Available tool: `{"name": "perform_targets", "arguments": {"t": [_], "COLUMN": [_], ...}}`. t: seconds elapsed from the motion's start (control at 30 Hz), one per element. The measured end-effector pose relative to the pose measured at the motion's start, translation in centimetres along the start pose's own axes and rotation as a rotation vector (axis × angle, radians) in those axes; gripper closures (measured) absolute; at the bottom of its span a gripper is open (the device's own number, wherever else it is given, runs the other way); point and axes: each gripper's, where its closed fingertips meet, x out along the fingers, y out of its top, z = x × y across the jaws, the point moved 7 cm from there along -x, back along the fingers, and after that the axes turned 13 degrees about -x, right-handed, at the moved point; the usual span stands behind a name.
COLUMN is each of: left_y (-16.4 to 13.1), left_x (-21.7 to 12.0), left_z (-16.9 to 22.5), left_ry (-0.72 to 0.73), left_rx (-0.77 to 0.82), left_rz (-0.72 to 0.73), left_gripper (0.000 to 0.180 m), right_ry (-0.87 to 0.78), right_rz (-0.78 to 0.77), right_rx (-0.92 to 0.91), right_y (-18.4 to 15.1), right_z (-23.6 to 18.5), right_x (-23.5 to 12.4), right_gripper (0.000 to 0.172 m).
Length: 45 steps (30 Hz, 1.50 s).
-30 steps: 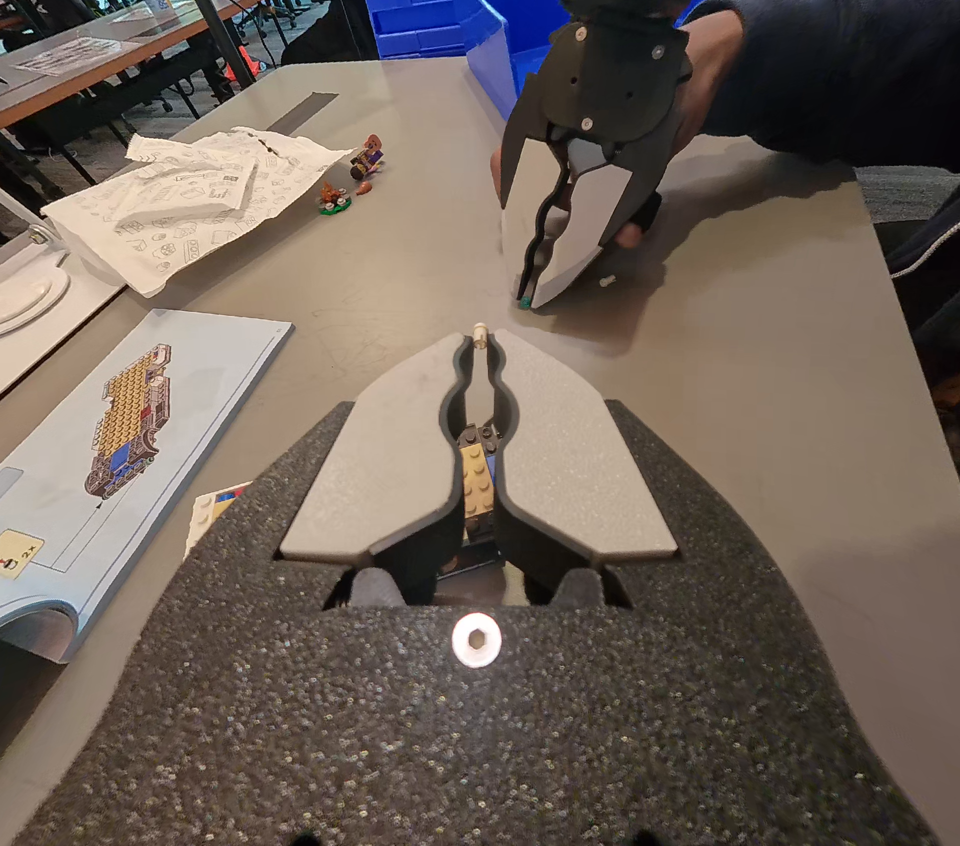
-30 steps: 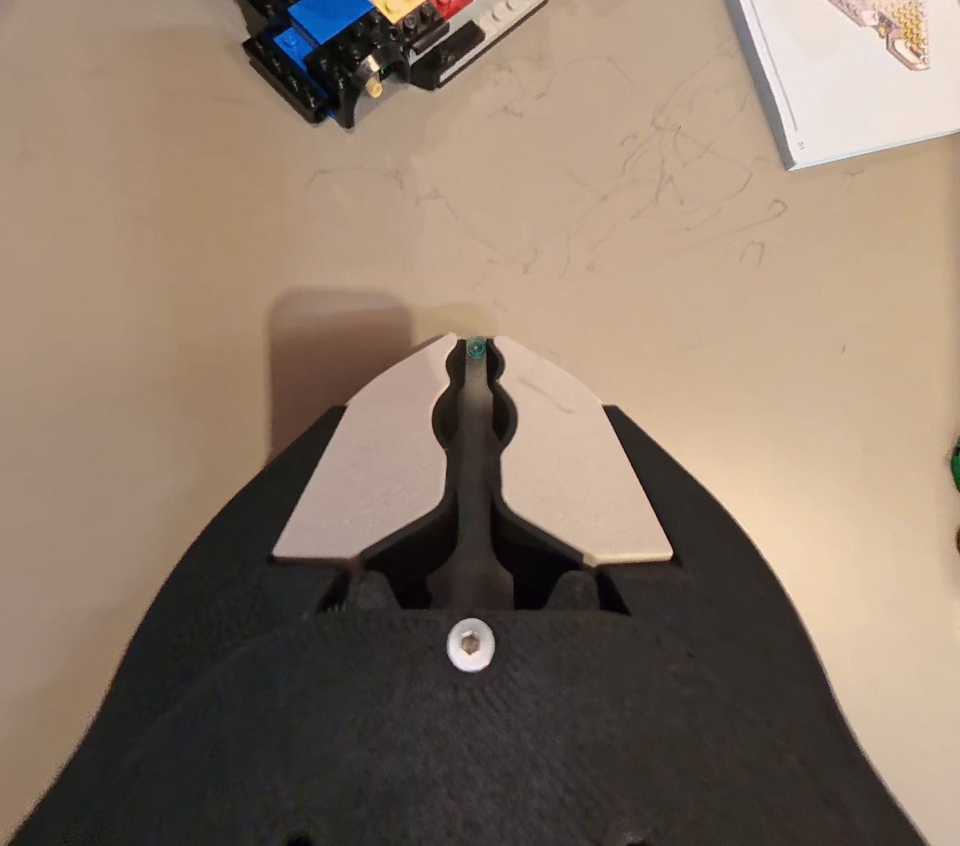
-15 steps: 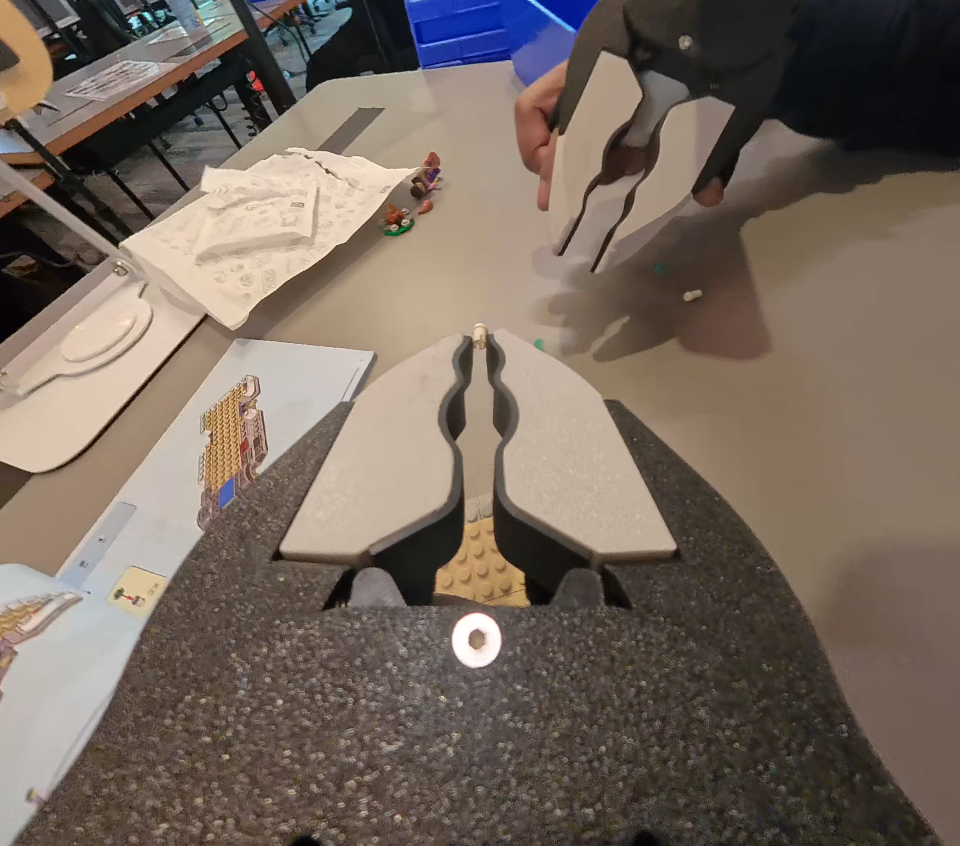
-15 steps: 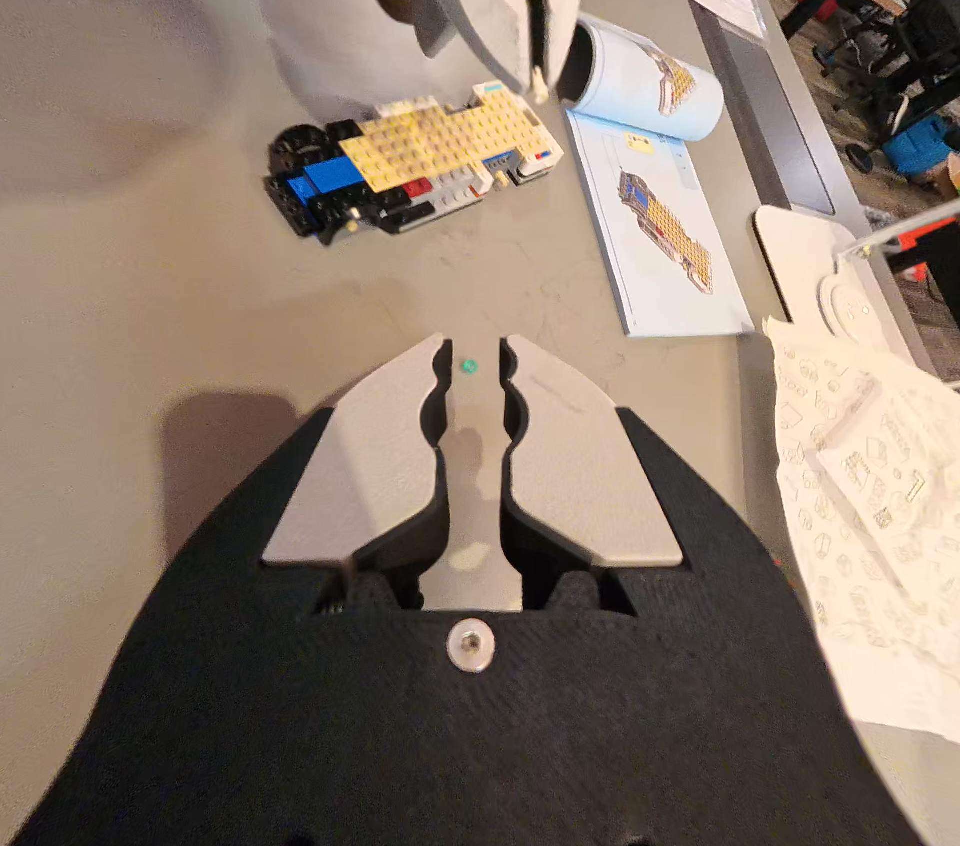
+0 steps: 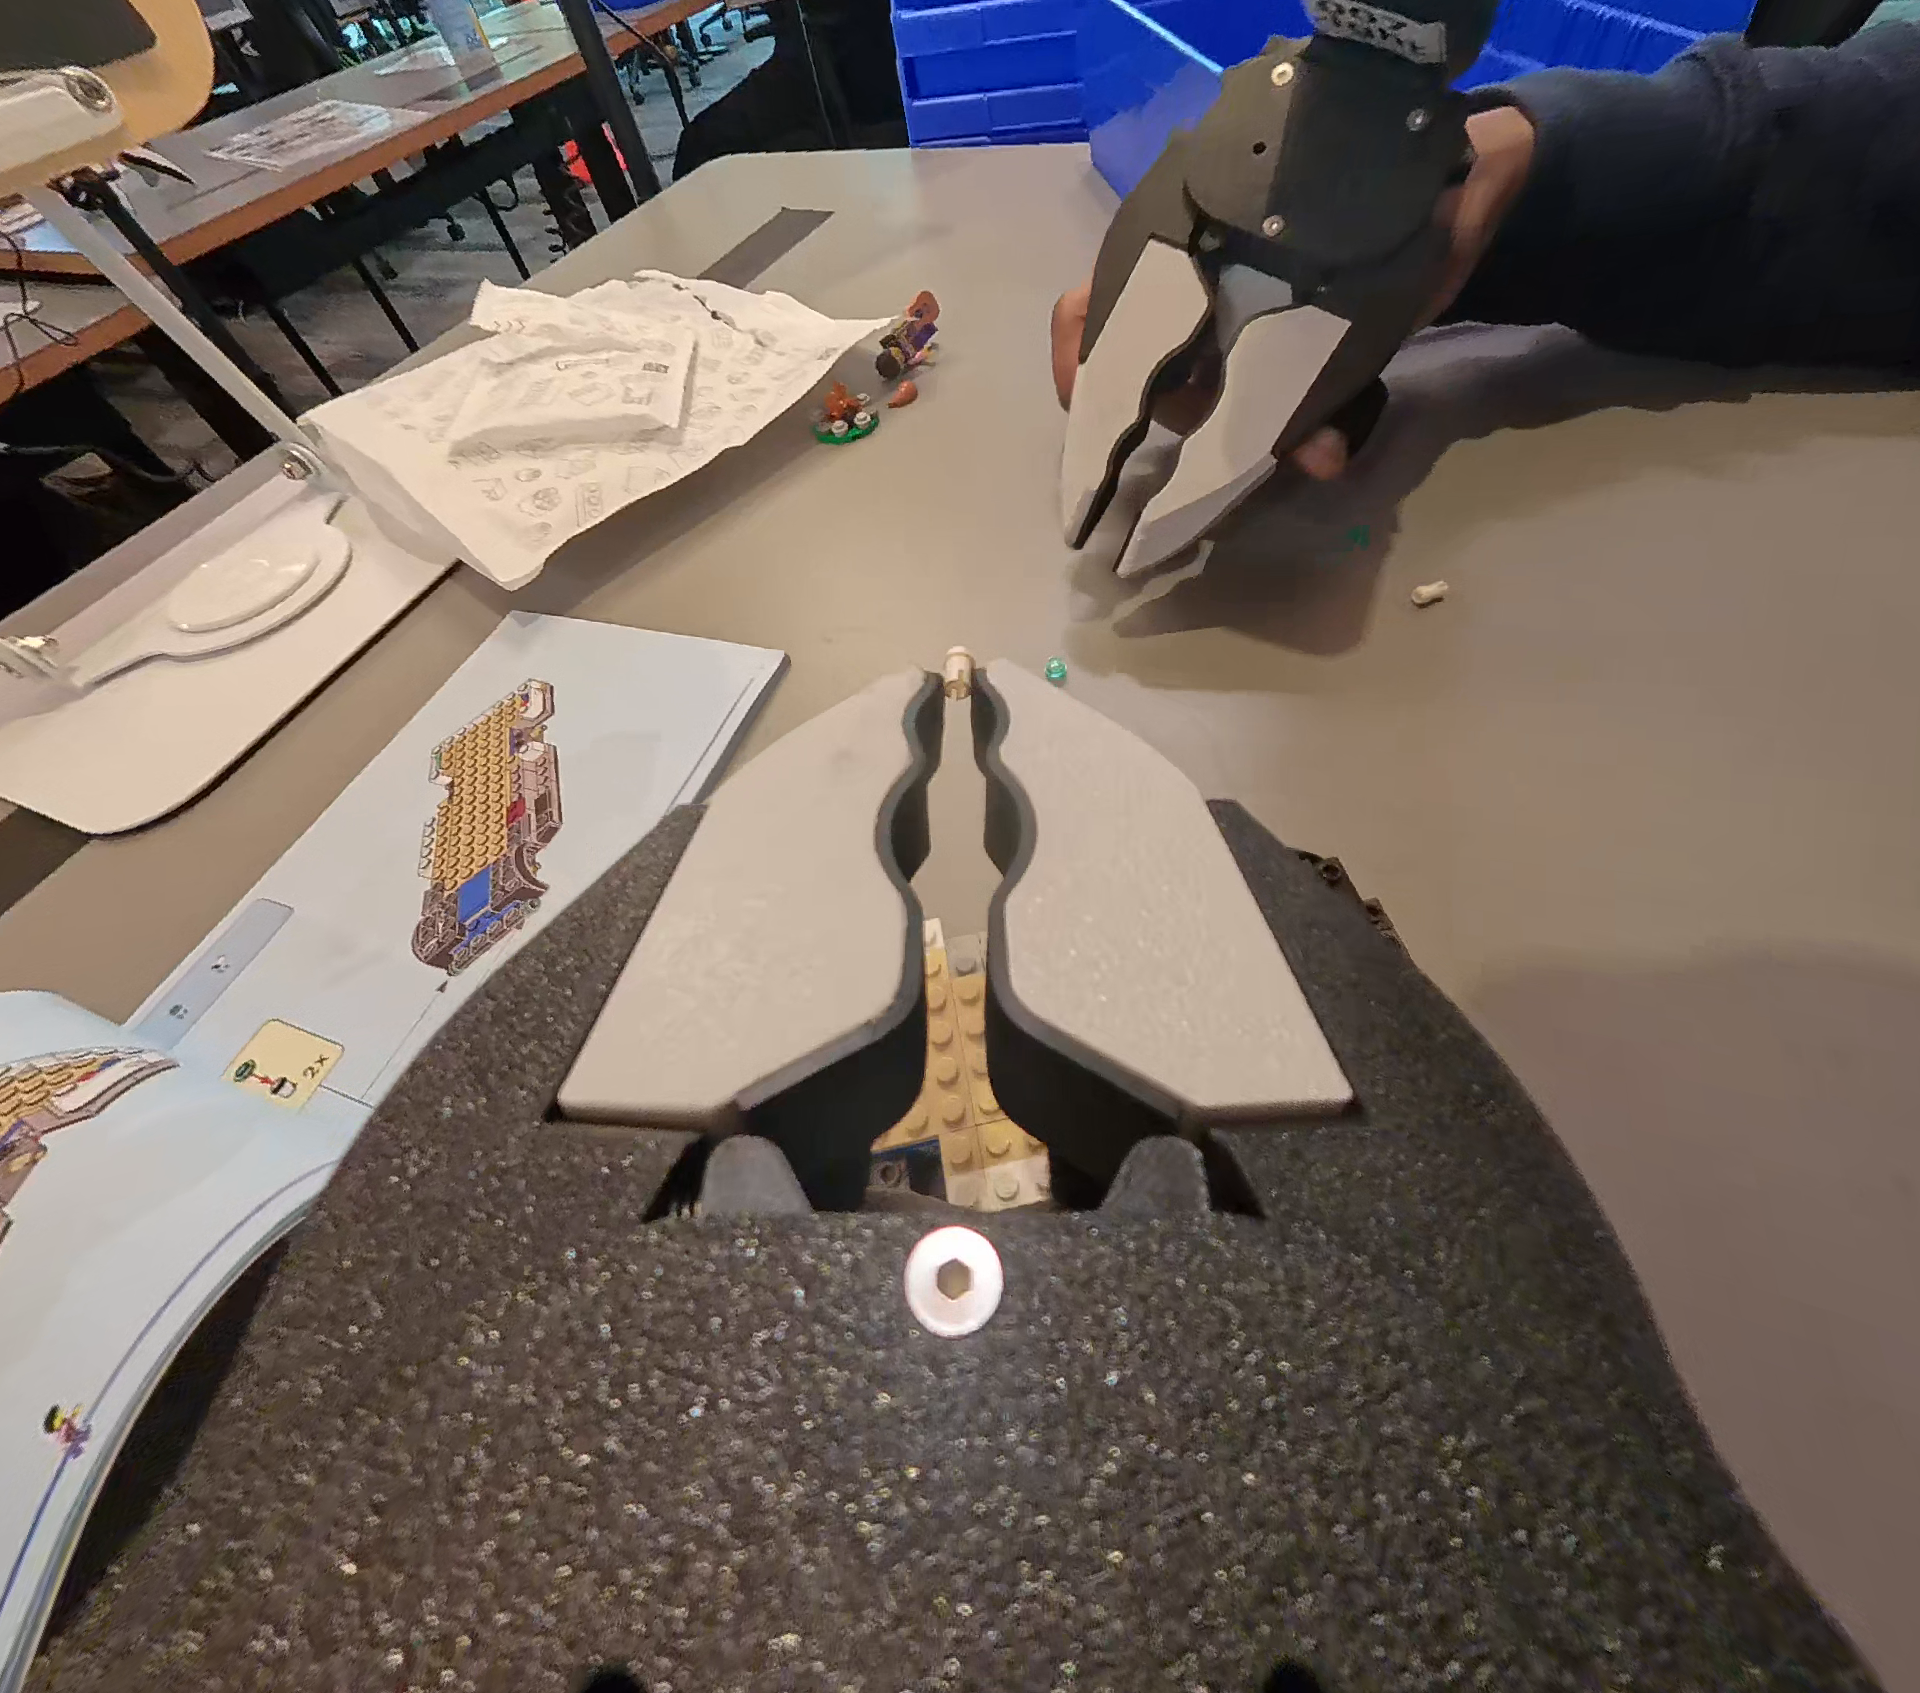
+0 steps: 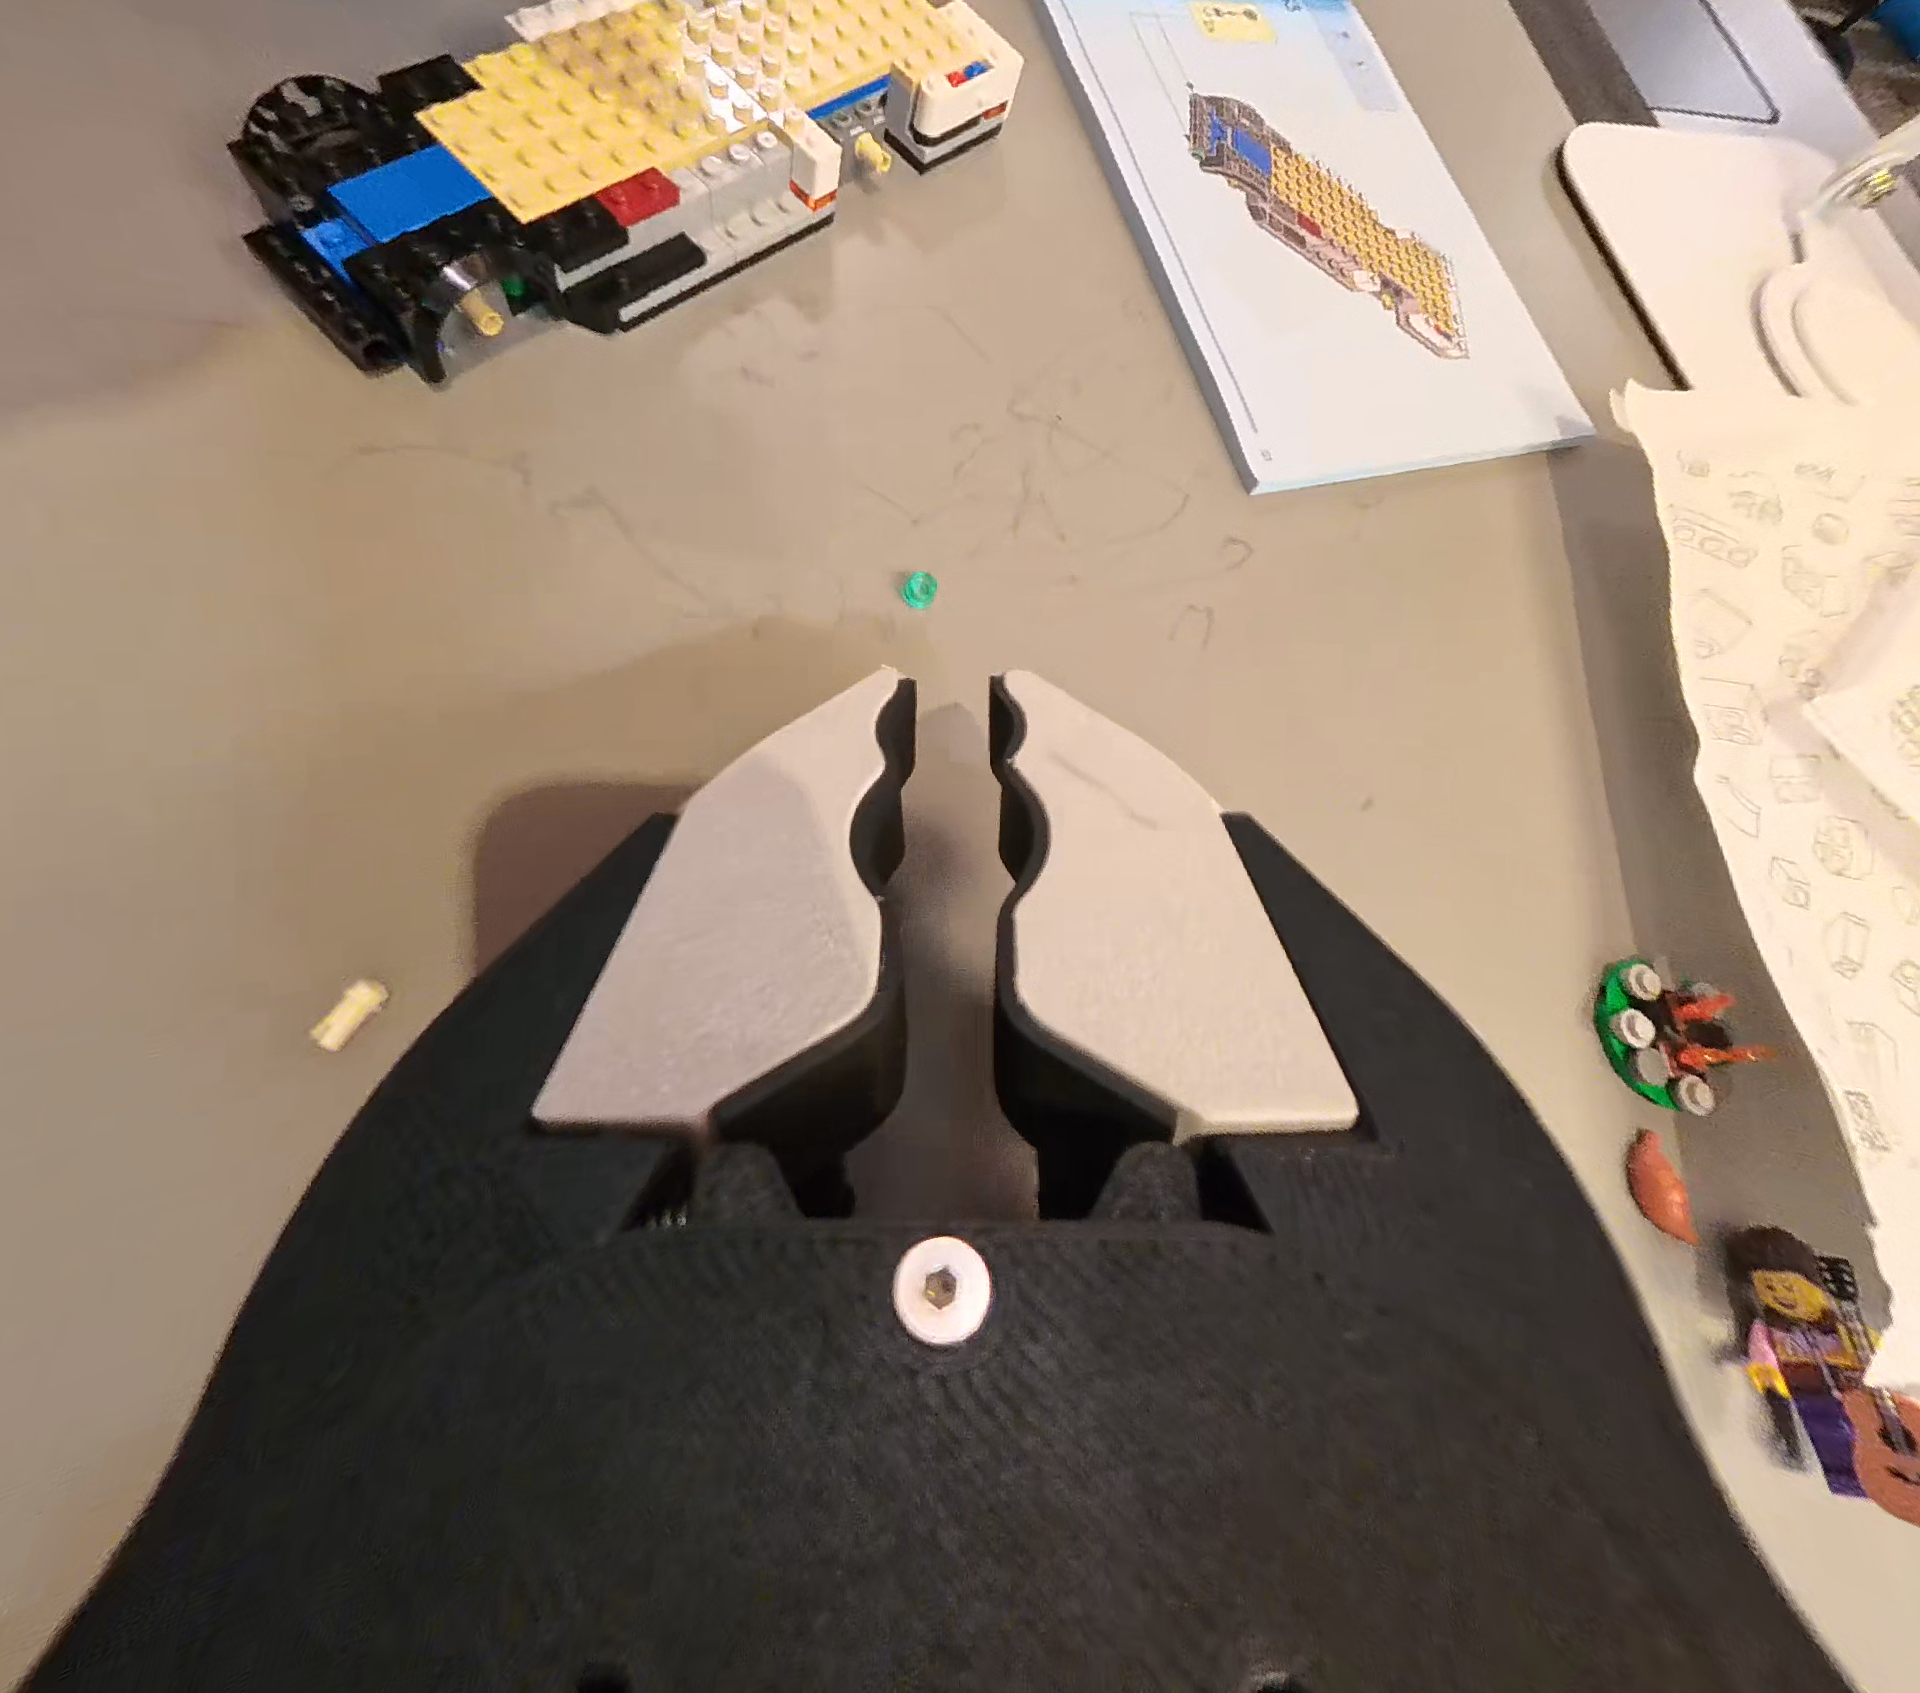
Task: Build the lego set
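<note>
Pegs and studs are lying loose around a brick vehicle [image 6: 623, 126] that is sitting on the grey table [image 6: 312, 604] at about eleven o'clock from the right gripper [image 6: 951, 687]. The left gripper [image 5: 958, 679] is pinching a small cream peg [image 5: 957, 669] at its very fingertips, both pads pressing on it, above the vehicle's tan plates. The right gripper is standing open with nothing between its fingers, pointing at a tiny green stud [image 6: 918, 589] lying just beyond its tips at twelve o'clock. A second cream peg [image 6: 350, 1013] is lying apart at its nine o'clock. An open instruction booklet [image 6: 1340, 209] is resting at one o'clock, with a printed sheet [image 6: 1787, 708], a green round piece [image 6: 1652, 1041] and a minifigure [image 6: 1808, 1352] at three to four o'clock. In my judgement, so small a stud calls for level, centred tips before closing.
</note>
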Motion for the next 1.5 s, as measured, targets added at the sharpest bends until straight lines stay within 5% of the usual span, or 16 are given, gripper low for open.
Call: {"name": "perform_targets", "arguments": {"t": [0.77,1.07,1.5], "left_y": [-0.4,-0.5,-1.0], "left_x": [0.2,0.1,0.4], "left_z": [0.7,0.9,0.6], "left_ry": [-0.005,-0.007,0.005], "left_rx": [0.028,0.030,0.005], "left_rz": [-0.025,-0.031,-0.062], "left_gripper": [0.176,0.176,0.176], "right_ry": [0.151,0.059,0.051], "right_rz": [-0.069,0.159,0.032], "right_rx": [-0.011,-0.175,-0.145], "right_y": [1.2,2.0,1.2], "right_z": [0.5,-1.1,-0.8], "right_x": [3.8,0.3,1.7], "right_gripper": [0.160,0.152,0.157]}}
